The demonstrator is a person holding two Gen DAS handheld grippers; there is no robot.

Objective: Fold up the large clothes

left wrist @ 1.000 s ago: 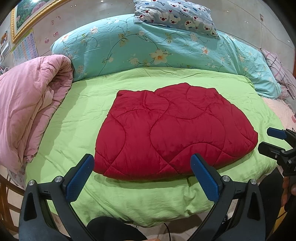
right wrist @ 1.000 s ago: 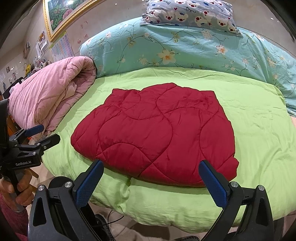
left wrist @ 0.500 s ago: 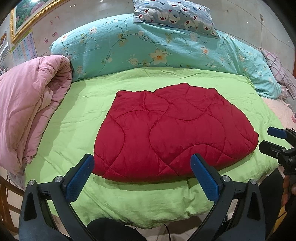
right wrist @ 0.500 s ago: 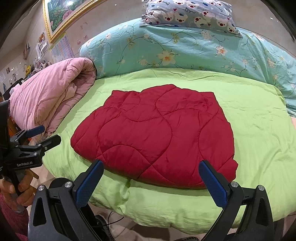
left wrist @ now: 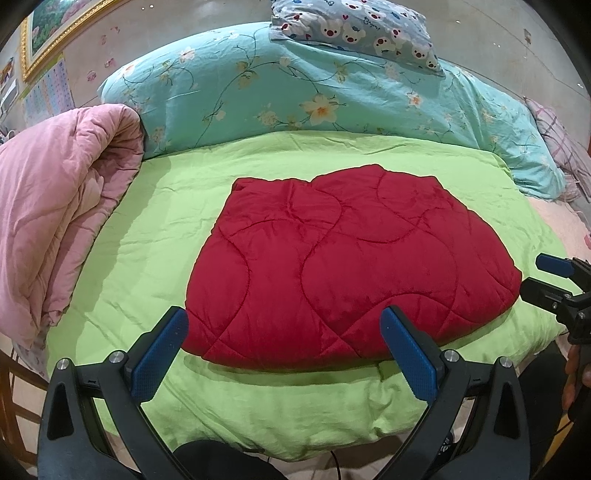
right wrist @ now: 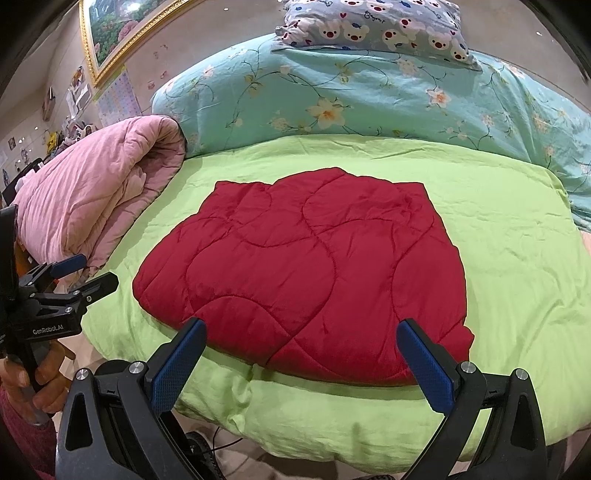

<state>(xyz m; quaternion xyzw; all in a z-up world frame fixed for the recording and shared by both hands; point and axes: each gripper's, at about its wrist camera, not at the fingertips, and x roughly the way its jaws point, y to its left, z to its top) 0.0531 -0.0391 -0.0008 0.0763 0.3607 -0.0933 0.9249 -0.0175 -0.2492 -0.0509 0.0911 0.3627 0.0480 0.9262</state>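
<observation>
A red quilted garment point(left wrist: 347, 266) lies folded flat on the green bedcover point(left wrist: 155, 229); it also shows in the right wrist view point(right wrist: 314, 280). My left gripper point(left wrist: 284, 350) is open and empty, held just short of the garment's near edge. My right gripper point(right wrist: 303, 362) is open and empty, also just short of the near edge. The right gripper shows at the right edge of the left wrist view point(left wrist: 550, 280). The left gripper shows at the left edge of the right wrist view point(right wrist: 79, 277).
A rolled pink quilt point(left wrist: 55, 206) lies along the bed's left side. A teal floral duvet point(left wrist: 314, 85) with a bear-print pillow point(left wrist: 354, 26) is piled at the head. The green cover point(right wrist: 517, 258) hangs over the near bed edge.
Both grippers have stayed nearly still, with only a slight drift of view. The garment has not moved.
</observation>
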